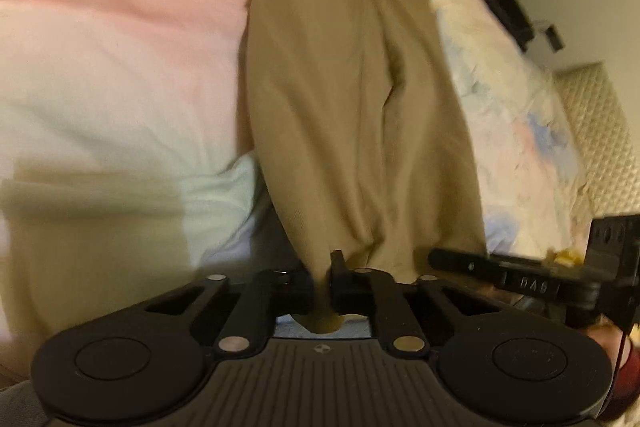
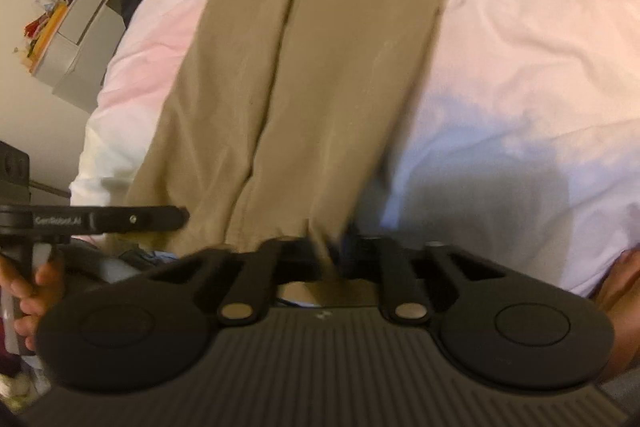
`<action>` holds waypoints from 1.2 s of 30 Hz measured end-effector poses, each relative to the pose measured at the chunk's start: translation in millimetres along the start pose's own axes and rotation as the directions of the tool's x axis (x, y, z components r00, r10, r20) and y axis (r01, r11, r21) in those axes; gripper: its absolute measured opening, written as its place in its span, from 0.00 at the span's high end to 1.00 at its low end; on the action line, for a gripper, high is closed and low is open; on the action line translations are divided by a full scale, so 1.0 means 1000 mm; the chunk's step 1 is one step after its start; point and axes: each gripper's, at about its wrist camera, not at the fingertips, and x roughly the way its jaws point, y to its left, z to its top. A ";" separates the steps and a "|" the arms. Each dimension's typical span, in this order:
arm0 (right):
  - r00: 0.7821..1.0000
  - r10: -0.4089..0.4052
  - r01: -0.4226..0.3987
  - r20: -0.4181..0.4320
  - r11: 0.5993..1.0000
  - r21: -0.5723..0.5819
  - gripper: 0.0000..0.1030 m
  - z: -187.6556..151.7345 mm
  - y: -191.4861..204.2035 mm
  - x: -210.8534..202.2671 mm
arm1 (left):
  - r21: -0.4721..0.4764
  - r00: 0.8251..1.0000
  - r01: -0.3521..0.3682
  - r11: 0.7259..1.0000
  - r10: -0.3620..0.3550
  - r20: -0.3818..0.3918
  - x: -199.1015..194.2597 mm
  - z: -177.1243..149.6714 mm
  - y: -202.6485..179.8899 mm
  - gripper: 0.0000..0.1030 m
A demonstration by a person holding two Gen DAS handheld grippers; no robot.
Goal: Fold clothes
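Khaki trousers [image 1: 352, 99] lie lengthwise on pastel bedsheet [image 1: 120, 47], near end lifted off at bed's near edge. Left gripper [image 1: 325, 277] fully clamped on hem fabric. Right gripper [image 2: 334, 259] also pinched tight on same near end, just beside left.

Both grippers, left [image 1: 323, 277] and right [image 2: 340, 259], are matte black, with ribbed grey bodies, round silver pivot pins and white lettering.
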 end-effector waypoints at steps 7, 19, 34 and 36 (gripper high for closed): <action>0.980 0.075 -0.088 0.182 0.994 0.063 0.92 0.006 -0.013 -0.070 | 0.028 0.971 0.117 0.993 -0.120 0.208 -0.059 -0.003 -0.017 0.95; 0.910 0.116 -0.140 0.398 0.990 0.031 0.92 -0.017 -0.008 -0.181 | 0.021 0.895 0.186 0.982 -0.178 0.409 -0.158 -0.057 -0.062 0.96; 0.896 0.091 -0.155 0.434 0.981 0.116 0.92 0.028 -0.033 -0.143 | -0.030 0.908 0.122 0.992 -0.099 0.406 -0.109 0.016 -0.064 0.96; 0.882 0.052 -0.129 0.469 0.983 0.134 0.92 0.058 -0.032 -0.126 | 0.016 0.896 0.019 1.000 -0.024 0.444 -0.103 0.052 -0.077 0.96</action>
